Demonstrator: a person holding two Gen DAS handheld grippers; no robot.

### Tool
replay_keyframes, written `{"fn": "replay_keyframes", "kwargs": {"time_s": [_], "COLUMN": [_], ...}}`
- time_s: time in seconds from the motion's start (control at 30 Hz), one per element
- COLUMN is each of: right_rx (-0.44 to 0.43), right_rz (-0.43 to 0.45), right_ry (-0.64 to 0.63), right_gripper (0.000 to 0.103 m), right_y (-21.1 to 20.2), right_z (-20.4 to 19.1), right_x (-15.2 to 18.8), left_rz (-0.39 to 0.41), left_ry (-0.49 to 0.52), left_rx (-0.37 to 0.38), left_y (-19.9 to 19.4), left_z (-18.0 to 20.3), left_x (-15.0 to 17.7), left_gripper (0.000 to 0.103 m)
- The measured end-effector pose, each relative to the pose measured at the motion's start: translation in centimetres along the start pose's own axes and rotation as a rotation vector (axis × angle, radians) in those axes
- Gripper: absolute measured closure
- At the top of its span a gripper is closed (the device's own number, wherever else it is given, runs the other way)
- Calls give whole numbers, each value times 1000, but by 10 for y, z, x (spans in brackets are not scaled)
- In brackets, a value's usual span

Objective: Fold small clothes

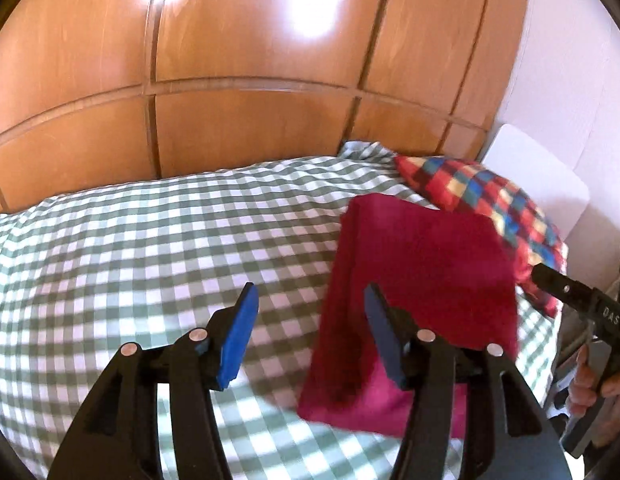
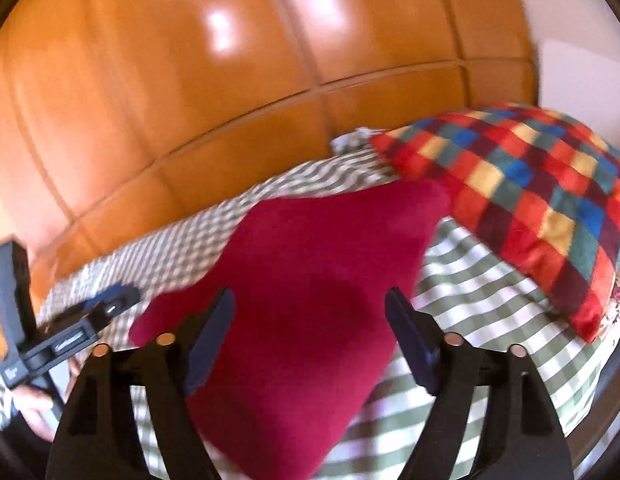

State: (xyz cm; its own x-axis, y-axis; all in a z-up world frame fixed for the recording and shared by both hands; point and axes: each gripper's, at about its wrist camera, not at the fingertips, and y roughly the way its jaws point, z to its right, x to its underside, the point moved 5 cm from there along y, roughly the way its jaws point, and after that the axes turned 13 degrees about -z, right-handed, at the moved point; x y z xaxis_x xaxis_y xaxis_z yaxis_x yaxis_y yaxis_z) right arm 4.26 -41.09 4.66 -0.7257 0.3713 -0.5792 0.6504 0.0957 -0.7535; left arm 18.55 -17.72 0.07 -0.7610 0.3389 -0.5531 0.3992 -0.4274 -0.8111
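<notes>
You have a bed (image 1: 130, 248) covered in green-and-white check. On it lies a folded dark red cloth (image 1: 422, 280) to the right, with a multicoloured checked pillow (image 1: 482, 196) just beyond, far right.

1. The left wrist camera is looking forward over the bed (image 1: 130, 240), toward the wardrobe (image 1: 250, 60).
2. The right wrist camera is hovering close above the red cloth (image 2: 310, 280); both are sharing cloth, pillow (image 2: 530, 200) and wardrobe.

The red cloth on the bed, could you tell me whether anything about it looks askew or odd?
The red cloth lies folded flat on the checked bedspread; its far corner touches the multicoloured pillow. Nothing stands out.
</notes>
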Motion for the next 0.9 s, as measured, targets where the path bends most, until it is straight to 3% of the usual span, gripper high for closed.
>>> {"fn": "replay_keyframes", "kwargs": {"time_s": [0.07, 0.13, 0.2, 0.27, 0.4, 0.6, 0.9], "right_rx": [17, 104, 176, 203, 193, 212, 333], "right_rz": [-54, -129, -115, -107, -107, -67, 49], "right_ry": [-27, -12, -31, -44, -10, 108, 168], "right_gripper": [34, 35, 35, 35, 31, 19, 7], "right_y": [17, 46, 53, 49, 42, 21, -8], "right_z": [-12, -11, -12, -16, -13, -10, -26], "right_x": [15, 31, 38, 39, 37, 44, 52], "left_rz": [-4, -67, -150, -169, -116, -43, 19], "left_ry": [33, 61, 52, 26, 9, -12, -44], "left_rx": [-24, -84, -122, -106, -93, -113, -158], "left_y": [3, 23, 50, 59, 43, 12, -26], "left_z": [9, 14, 7, 3, 5, 3, 1], "left_x": [6, 11, 17, 21, 22, 28, 46], "left_gripper": [48, 48, 47, 47, 46, 29, 12]}}
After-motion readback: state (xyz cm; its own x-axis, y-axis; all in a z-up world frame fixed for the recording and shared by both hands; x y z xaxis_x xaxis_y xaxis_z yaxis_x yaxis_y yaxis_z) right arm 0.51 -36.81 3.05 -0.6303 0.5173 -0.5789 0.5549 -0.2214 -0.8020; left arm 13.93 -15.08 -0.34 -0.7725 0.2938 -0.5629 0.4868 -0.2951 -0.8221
